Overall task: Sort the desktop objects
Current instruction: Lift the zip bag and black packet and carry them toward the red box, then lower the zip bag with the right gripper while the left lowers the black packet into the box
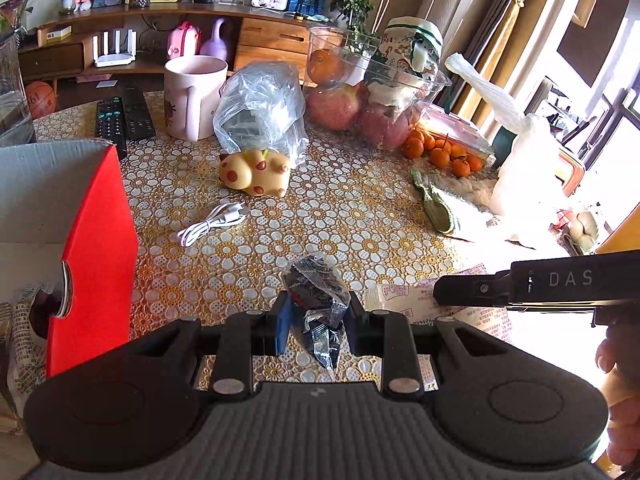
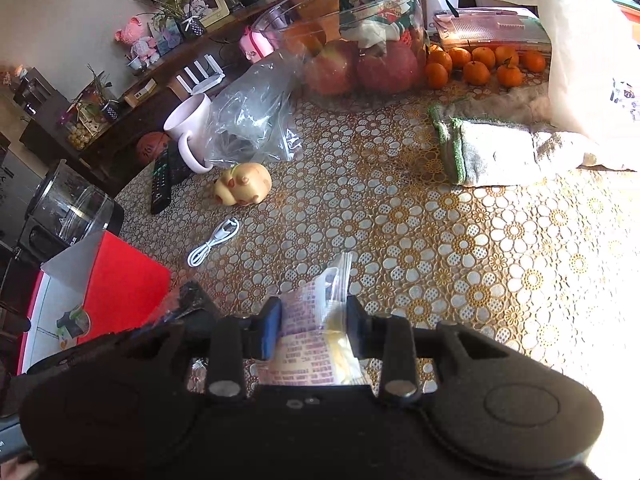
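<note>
- The left wrist view alone shows the right gripper's black arm (image 1: pixel 536 286) reaching in from three o'clock, with a hand (image 1: pixel 622 400) at the edge; the right wrist view alone shows a glass jug (image 2: pixel 70 210) at nine o'clock.
- The left gripper (image 1: pixel 316 320) is nearly closed, its pads pinching a dark crinkly packet (image 1: pixel 318 300) that sticks out toward twelve o'clock and hangs down toward six.
- The right gripper (image 2: pixel 312 328) is clamped on a printed plastic bag (image 2: pixel 316 336) with pale yellow contents; the bag's clear top rises toward twelve o'clock. In the left view that bag (image 1: pixel 400 296) lies at the dark packet's three o'clock.
- A red box (image 1: pixel 94 256) stands at nine o'clock of the left gripper.
- Ahead, toward twelve o'clock, lie a white cable (image 1: pixel 210 226), a yellow spotted toy (image 1: pixel 254 172), a clear bag (image 1: pixel 260 108) and a pink mug (image 1: pixel 194 96).
- The table (image 1: pixel 360 216) wears a gold-and-white flower cloth; a folded towel (image 2: pixel 496 152) and small oranges (image 2: pixel 484 66) sit at one to two o'clock.
- A wooden shelf (image 1: pixel 160 14) with framed photos runs behind.
</note>
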`<state>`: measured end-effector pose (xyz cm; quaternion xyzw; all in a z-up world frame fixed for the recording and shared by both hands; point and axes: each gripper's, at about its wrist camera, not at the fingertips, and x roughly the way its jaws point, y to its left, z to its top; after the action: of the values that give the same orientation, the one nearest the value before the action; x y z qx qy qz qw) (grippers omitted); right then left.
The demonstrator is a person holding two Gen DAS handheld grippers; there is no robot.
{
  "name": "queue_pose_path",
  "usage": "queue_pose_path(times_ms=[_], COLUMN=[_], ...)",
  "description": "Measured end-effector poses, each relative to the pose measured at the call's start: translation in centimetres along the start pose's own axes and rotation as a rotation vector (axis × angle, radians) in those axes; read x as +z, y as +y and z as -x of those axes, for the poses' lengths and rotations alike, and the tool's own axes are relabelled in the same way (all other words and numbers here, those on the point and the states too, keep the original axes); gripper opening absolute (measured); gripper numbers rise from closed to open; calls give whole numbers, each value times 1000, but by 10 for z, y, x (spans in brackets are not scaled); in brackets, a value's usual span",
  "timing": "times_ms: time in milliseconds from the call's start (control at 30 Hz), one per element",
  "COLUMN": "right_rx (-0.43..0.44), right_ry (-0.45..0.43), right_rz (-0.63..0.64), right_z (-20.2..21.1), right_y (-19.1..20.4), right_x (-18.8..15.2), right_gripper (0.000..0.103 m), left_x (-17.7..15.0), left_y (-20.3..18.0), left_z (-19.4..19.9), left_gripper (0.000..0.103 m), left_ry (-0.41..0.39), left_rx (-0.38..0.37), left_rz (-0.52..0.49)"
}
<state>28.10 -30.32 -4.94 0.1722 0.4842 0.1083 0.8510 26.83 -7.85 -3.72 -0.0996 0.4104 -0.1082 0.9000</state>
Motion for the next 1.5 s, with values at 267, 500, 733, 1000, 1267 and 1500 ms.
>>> queue_pose_path(times_ms=[267,500,733,1000,1267,1500], right_rx=[9,-4,-8,-8,16,49], right_ry=[-25,-37,-81,-125,-145,-152], right_rz=[19,93,212,345,445,493], right_z=[36,68,99,120,126,120], right_y=[9,30,65,109,155,193], right_x=[-16,-35,-54,-69,-76,-72], right_gripper=[33,33,33,33,33,33], left_x=[-9,-20,-30,-29,-26,-23], left_y=[-5,-1,10,26,51,80], left_z=[43,84,123,163,194,213], left_gripper=[26,26,26,26,26,26], left_ry=[-22,-41,-64,-106,-124,-134], left_rx=[-32,-58,-64,-46,-18,4], left_rz=[-28,-31,-40,-58,-73,-69])
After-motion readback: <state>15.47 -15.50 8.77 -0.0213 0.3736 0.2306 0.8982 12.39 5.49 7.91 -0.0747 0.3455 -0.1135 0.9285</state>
